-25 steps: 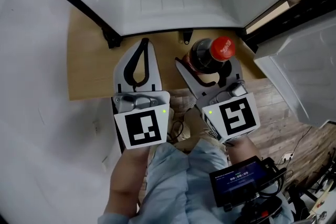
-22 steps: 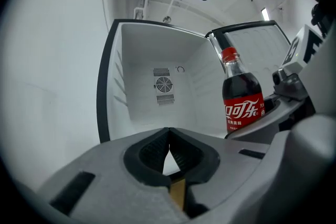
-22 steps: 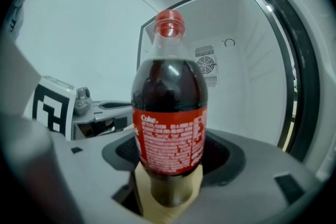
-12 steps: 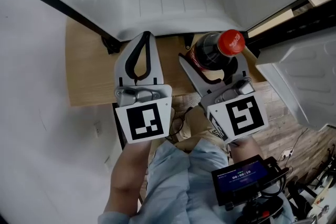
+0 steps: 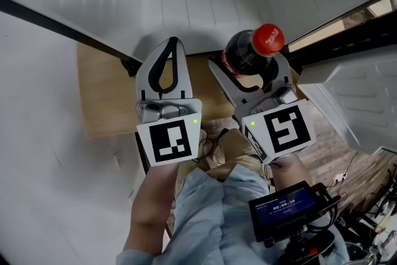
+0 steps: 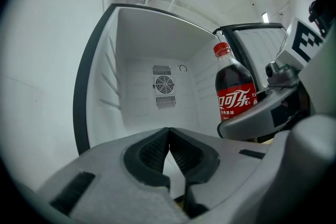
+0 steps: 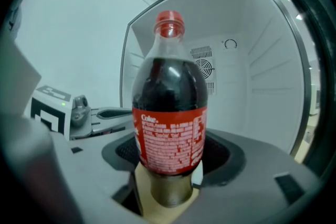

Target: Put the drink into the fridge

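Note:
A dark cola bottle [image 5: 247, 56] with a red cap and red label stands upright in my right gripper [image 5: 251, 68], whose jaws are shut on its body; the bottle [image 7: 169, 107] fills the right gripper view. It is held just before the open white fridge [image 5: 205, 3], whose inside [image 7: 252, 76] shows a round fan grille at the back. My left gripper [image 5: 165, 65] is beside it on the left, jaws shut and empty, tips touching [image 6: 168, 136]. In the left gripper view the bottle [image 6: 235, 94] shows at the right.
The fridge's dark door seal [image 5: 68, 31] runs along the left. Its open door [image 5: 360, 93] stands at the right. A wooden board [image 5: 105, 96] lies under the grippers. A small screen [image 5: 282, 211] and cables sit at the lower right.
Both grippers have moved forward toward the fridge opening, the right one carrying the bottle along. The grip on the bottle is unchanged.

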